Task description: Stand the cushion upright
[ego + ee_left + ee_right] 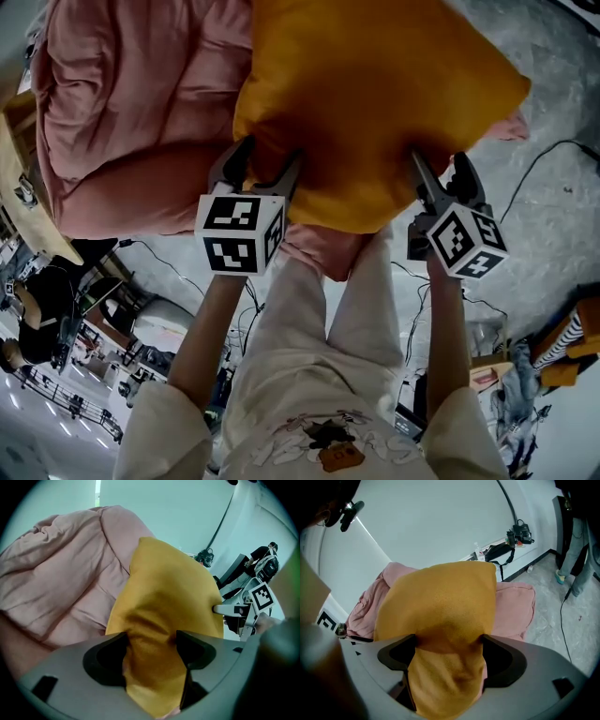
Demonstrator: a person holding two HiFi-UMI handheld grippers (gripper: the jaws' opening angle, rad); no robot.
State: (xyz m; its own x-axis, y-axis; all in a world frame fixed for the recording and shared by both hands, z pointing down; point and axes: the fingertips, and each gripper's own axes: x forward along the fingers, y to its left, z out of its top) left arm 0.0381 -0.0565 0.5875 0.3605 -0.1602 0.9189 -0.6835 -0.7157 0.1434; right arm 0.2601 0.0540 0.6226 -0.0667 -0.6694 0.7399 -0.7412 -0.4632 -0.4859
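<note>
A mustard-yellow cushion (366,103) rests against a large pink padded seat (131,112). My left gripper (267,159) is shut on the cushion's near left edge, and my right gripper (441,164) is shut on its near right edge. In the left gripper view the yellow fabric (168,602) bunches between the jaws of the left gripper (151,648), and the right gripper (243,609) shows at the cushion's far side. In the right gripper view the cushion (440,606) fills the gap of the right gripper (447,644), creased where the pads press it.
The pink seat (515,606) lies on a grey floor with black cables (544,159). A wooden table edge (28,197) is at the left. Clutter (562,356) sits at the lower right. Camera gear (520,534) lies by the wall, and a person's legs (576,541) stand nearby.
</note>
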